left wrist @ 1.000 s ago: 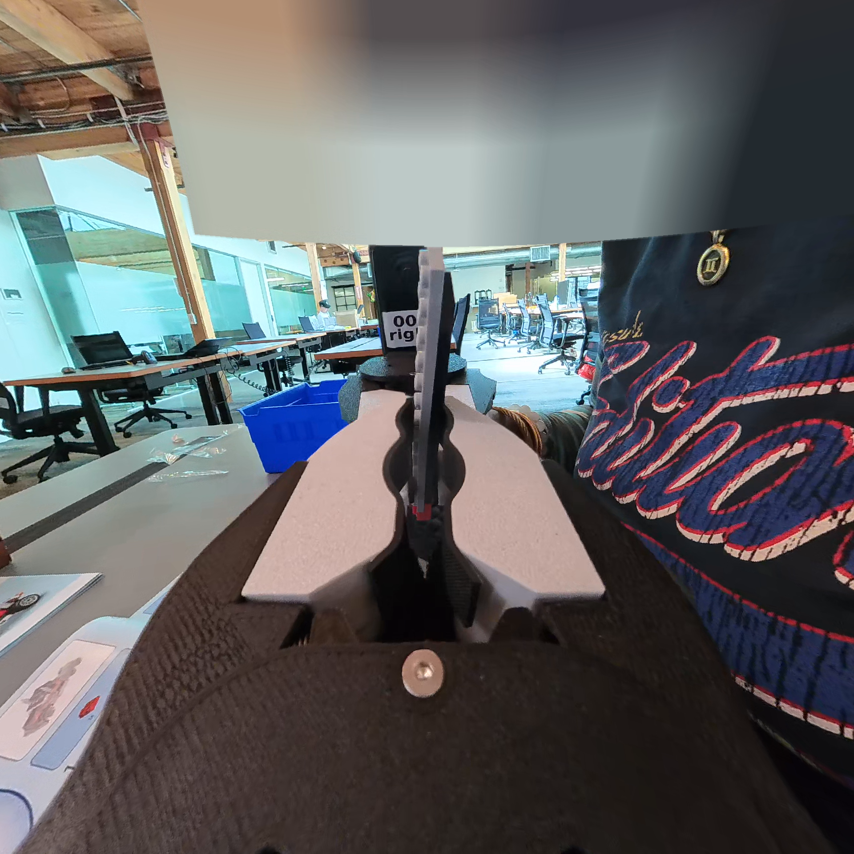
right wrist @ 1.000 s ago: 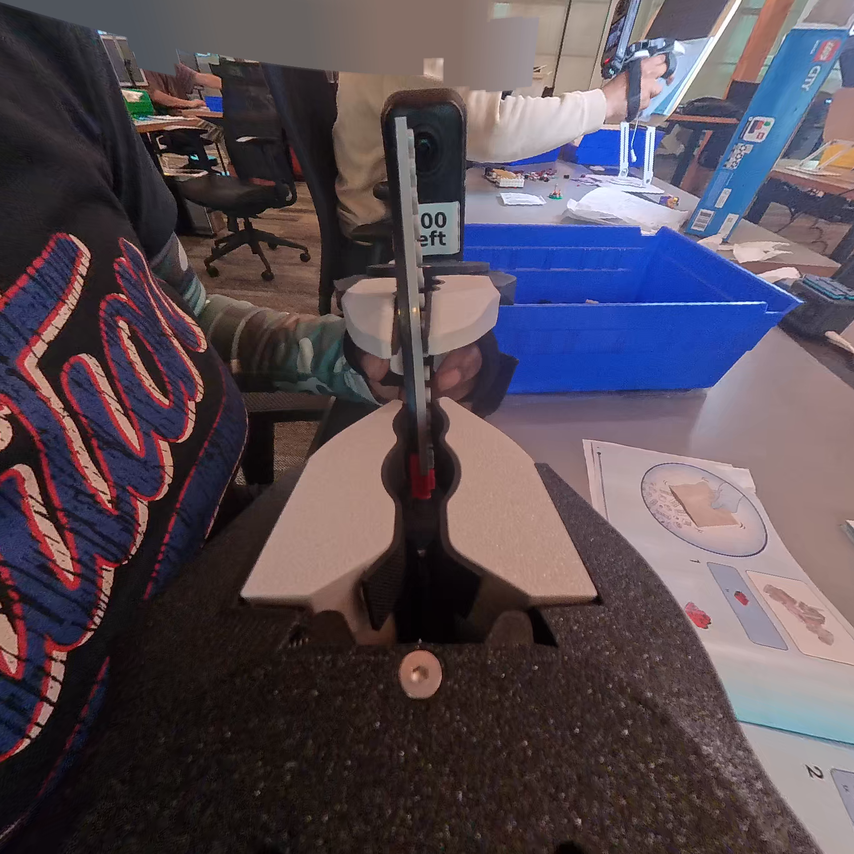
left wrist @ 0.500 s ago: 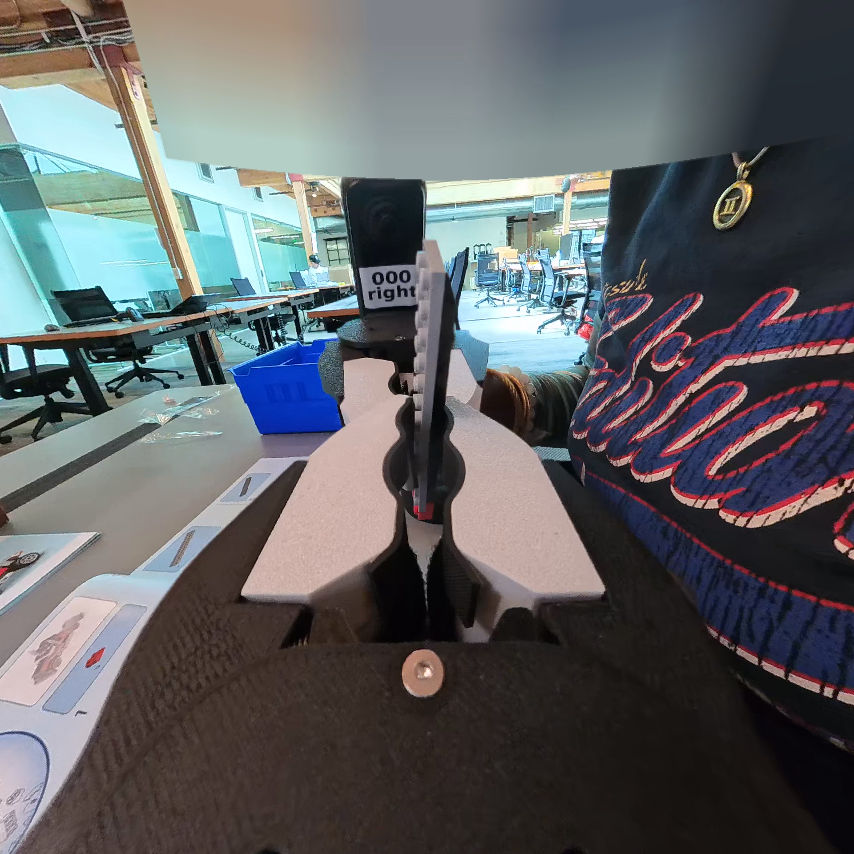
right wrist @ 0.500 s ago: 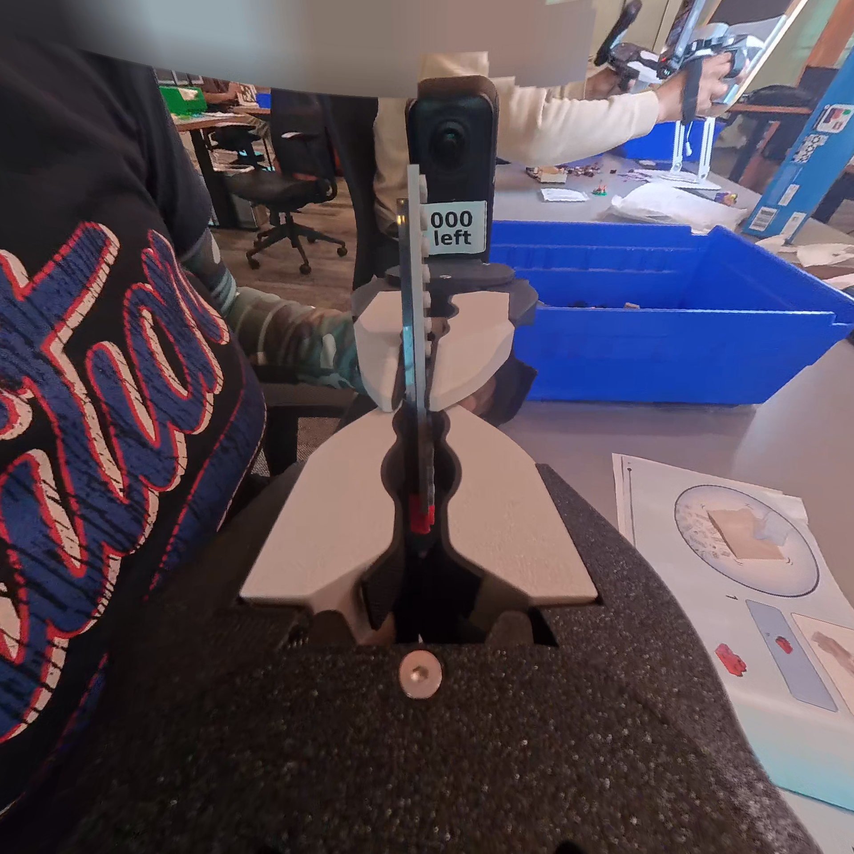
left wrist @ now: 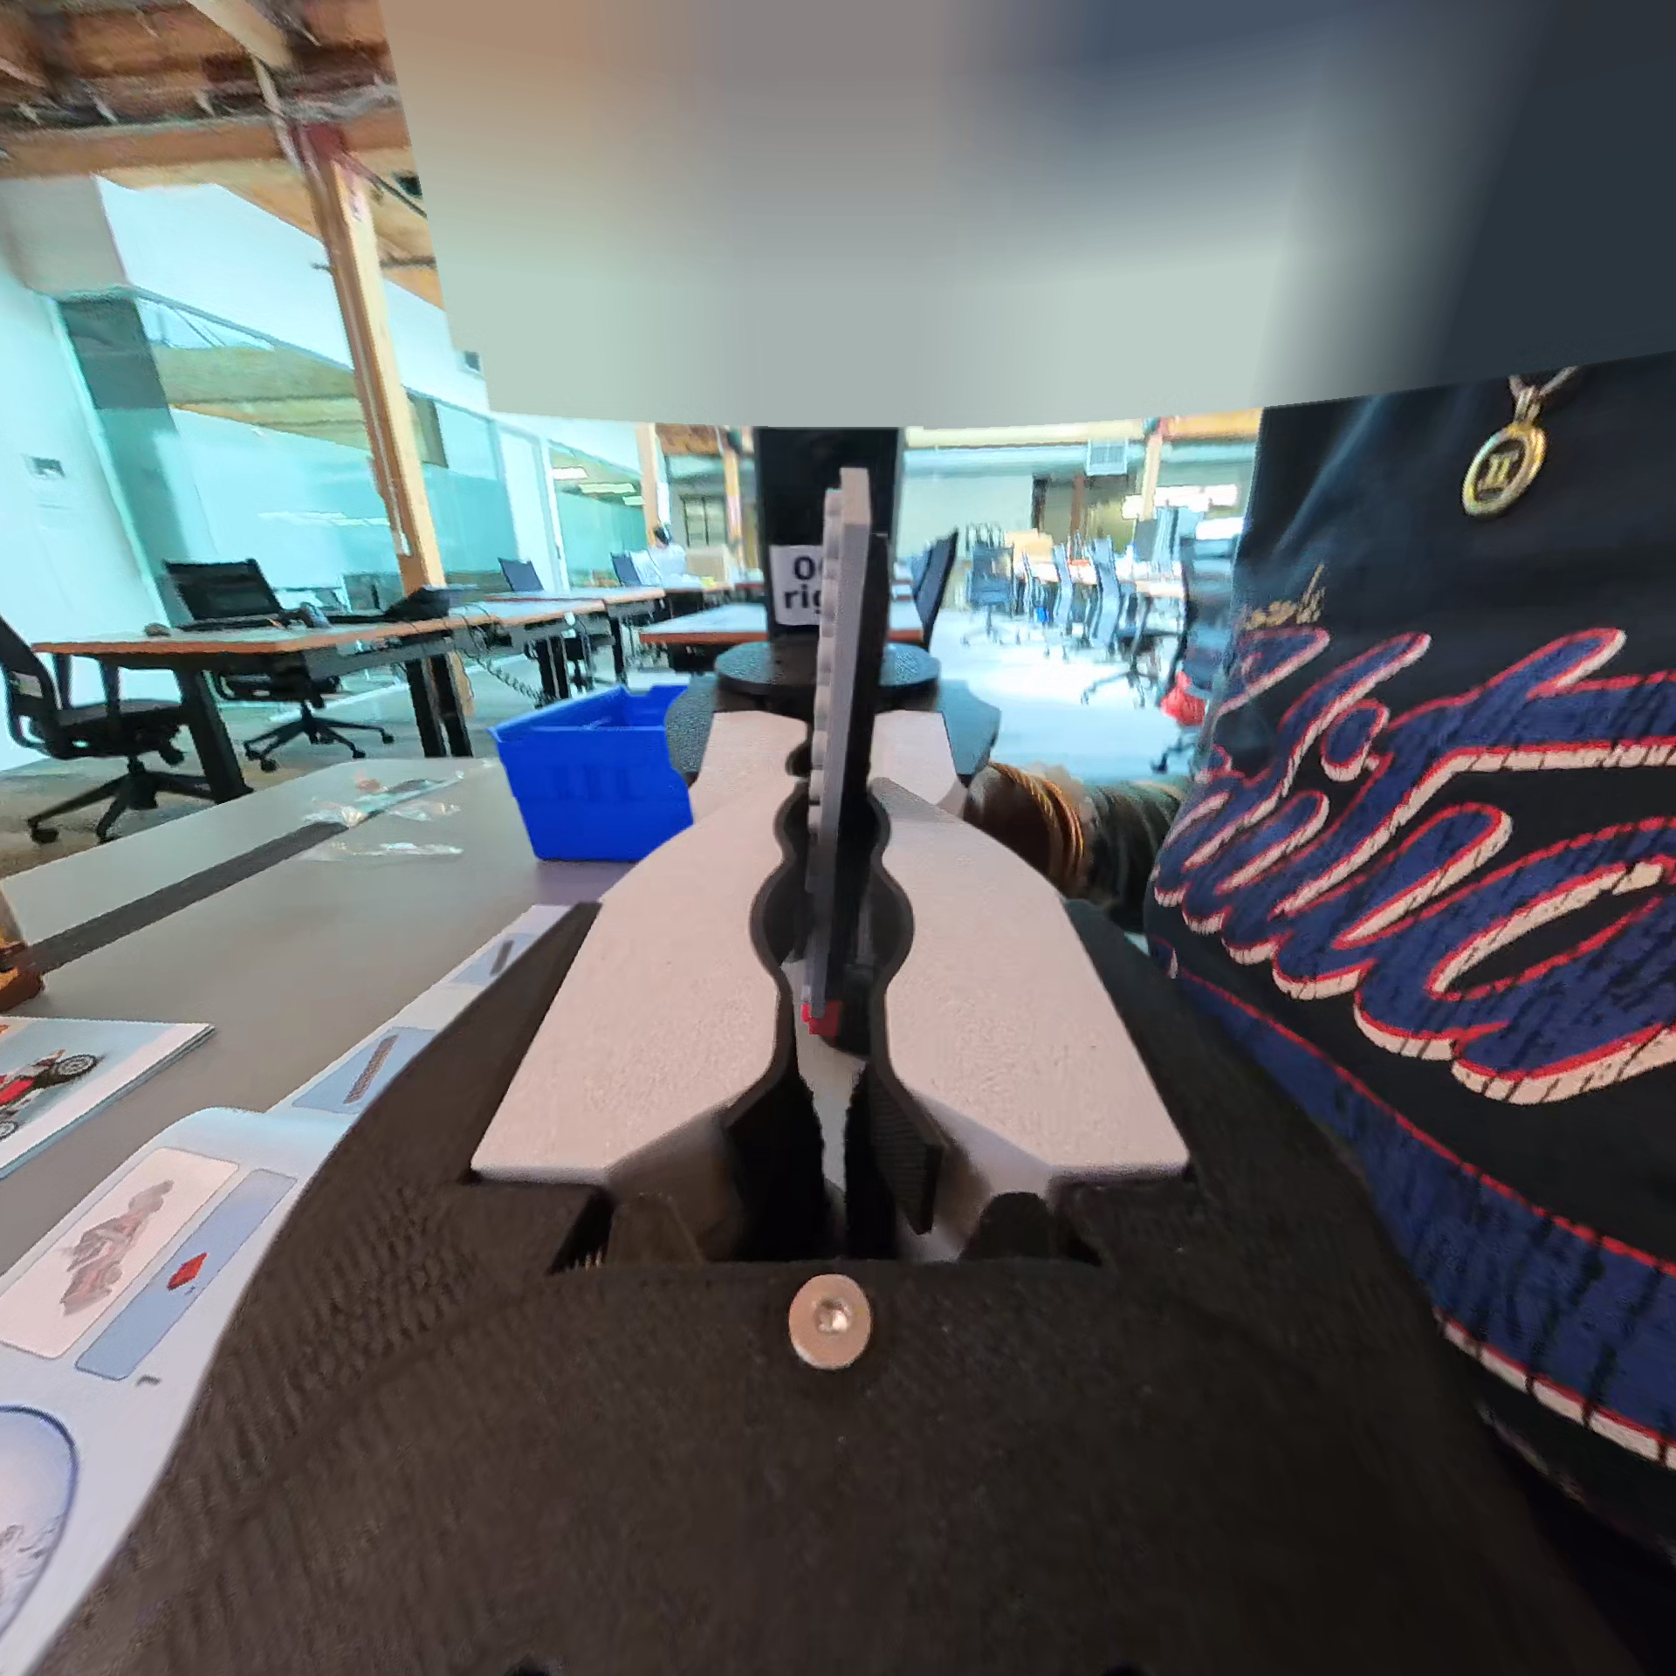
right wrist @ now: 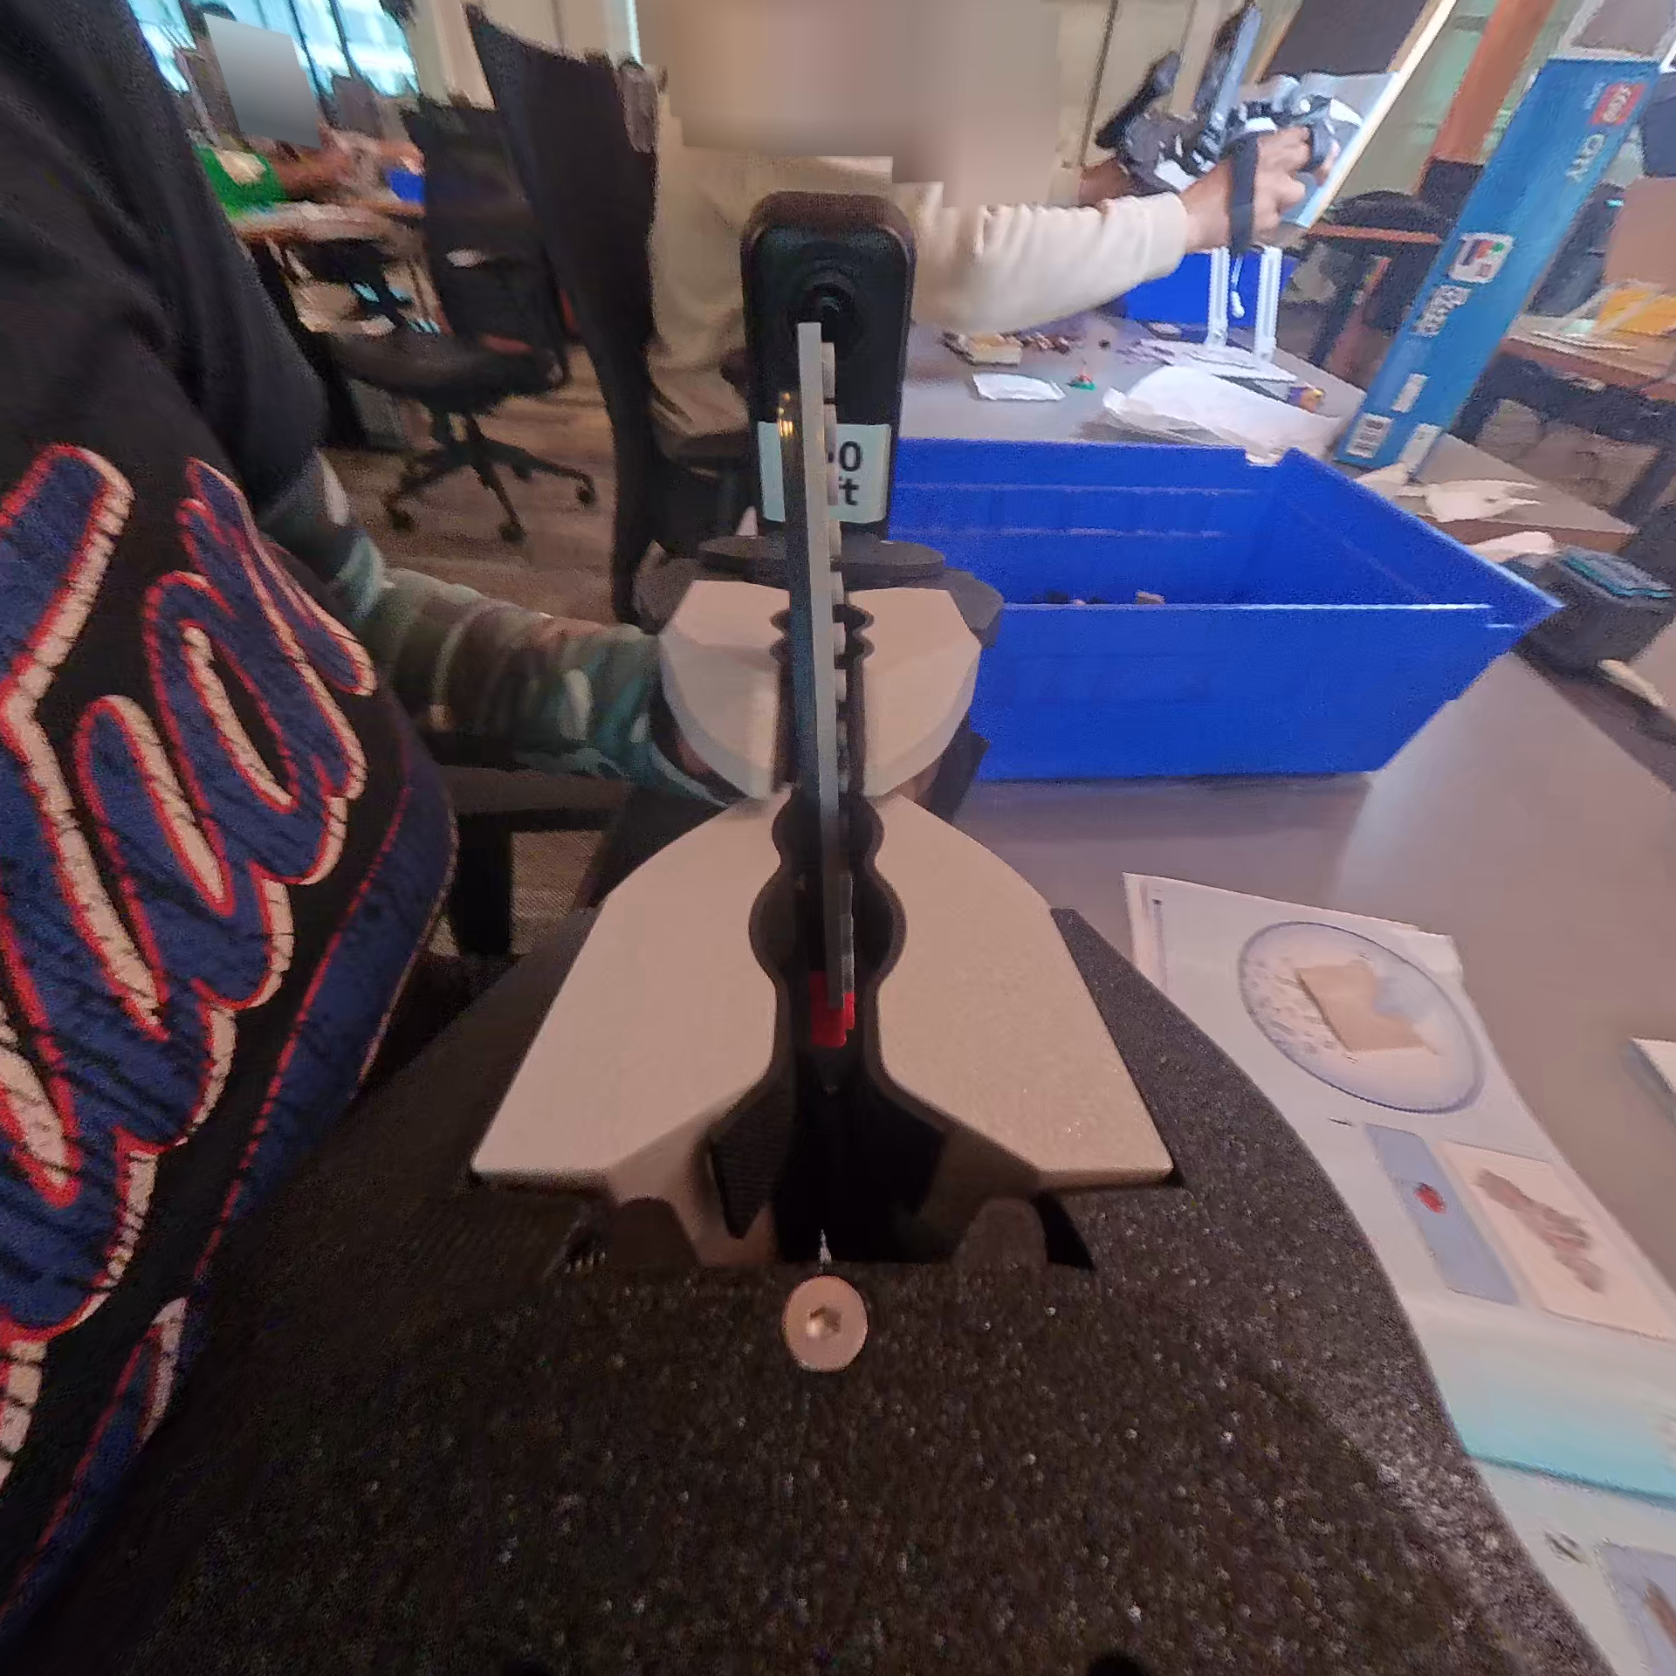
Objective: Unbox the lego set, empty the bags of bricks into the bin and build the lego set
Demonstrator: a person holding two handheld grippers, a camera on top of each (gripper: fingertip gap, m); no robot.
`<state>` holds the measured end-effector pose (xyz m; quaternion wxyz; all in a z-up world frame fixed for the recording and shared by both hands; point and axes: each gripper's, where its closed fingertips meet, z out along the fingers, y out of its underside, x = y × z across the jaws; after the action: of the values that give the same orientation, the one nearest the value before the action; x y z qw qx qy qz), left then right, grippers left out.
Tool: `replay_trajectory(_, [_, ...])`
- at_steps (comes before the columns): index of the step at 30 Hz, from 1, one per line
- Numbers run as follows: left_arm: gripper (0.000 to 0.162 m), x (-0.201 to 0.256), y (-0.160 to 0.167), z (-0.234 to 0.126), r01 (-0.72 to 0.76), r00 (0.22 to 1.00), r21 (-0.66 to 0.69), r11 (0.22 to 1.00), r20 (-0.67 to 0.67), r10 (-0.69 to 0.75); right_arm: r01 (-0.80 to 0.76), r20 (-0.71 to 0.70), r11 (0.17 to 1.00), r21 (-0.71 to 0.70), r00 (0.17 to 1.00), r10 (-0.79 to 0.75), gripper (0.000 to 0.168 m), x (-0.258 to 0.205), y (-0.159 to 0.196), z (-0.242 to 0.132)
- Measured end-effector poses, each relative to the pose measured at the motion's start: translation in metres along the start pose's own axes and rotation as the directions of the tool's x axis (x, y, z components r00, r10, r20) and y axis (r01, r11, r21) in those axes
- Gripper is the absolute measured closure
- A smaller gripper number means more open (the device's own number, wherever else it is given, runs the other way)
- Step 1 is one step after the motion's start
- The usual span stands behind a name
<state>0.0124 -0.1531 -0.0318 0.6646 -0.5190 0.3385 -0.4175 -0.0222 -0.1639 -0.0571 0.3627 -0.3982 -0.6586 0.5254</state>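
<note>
The left gripper point(left wrist: 830, 871) is squeezed tight on one end of a thin grey lego plate point(left wrist: 839, 725) that stands on its edge, up above the table point(left wrist: 272, 916). The right gripper point(right wrist: 821, 889) pinches the other end, nose to nose with it. Farther back, the blue bin point(right wrist: 1252, 653) sits on the table, with the paper booklet point(right wrist: 1451, 1179) lying open in front of it.

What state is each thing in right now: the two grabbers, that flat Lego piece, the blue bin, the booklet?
Left gripper: shut on the grey plate.
Right gripper: shut on the same plate.
Grey plate: upright on edge, held off the table.
Blue bin: open, few bricks inside.
Instruction booklet: open, flat.
</note>
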Motion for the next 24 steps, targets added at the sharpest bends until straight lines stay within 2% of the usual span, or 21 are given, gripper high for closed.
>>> replay_trajectory(2, [0.142,-0.001,-0.009,-0.004,0.017,1.000,0.082,0.996,0.010,-0.018,0.053,-0.064,0.996,-0.066,0.996,-0.057,0.160,0.007,0.002,-0.001])
replay_trajectory(4, [0.141,-0.001,-0.020,-0.011,0.016,1.000,0.151,0.988,0.015,-0.018,0.107,-0.096,0.988,-0.109,0.988,-0.117,0.160,0.008,0.002,-0.002])
replay_trajectory(9, [0.145,-0.003,-0.017,-0.012,-0.081,0.996,0.074,0.994,0.053,0.077,0.161,-0.126,0.972,-0.174,0.975,-0.184,0.160,0.008,0.003,-0.004])
replay_trajectory(10, [0.150,-0.002,-0.018,-0.011,-0.092,0.995,0.071,0.993,0.049,0.089,0.167,-0.125,0.970,-0.175,0.974,-0.190,0.160,0.008,0.003,-0.004])
replay_trajectory(14, [0.153,0.001,-0.021,-0.012,-0.078,0.997,0.092,0.993,0.013,0.077,0.165,-0.097,0.979,-0.122,0.979,-0.178,0.157,0.002,0.000,-0.004])
replay_trajectory(17, [0.154,0.001,-0.022,-0.012,-0.051,0.999,0.125,0.991,0.012,0.050,0.160,-0.086,0.978,-0.136,0.981,-0.172,0.152,0.003,0.008,-0.006])
replay_trajectory(19, [0.154,0.002,-0.019,-0.011,-0.047,0.999,0.118,0.992,0.007,0.046,0.165,-0.070,0.978,-0.127,0.982,-0.175,0.158,-0.001,0.009,-0.006])
replay_trajectory(24, [0.154,0.001,-0.018,-0.010,-0.050,0.999,0.114,0.992,0.010,0.049,0.069,-0.067,0.994,-0.081,0.995,-0.075,0.160,0.000,0.010,-0.007])
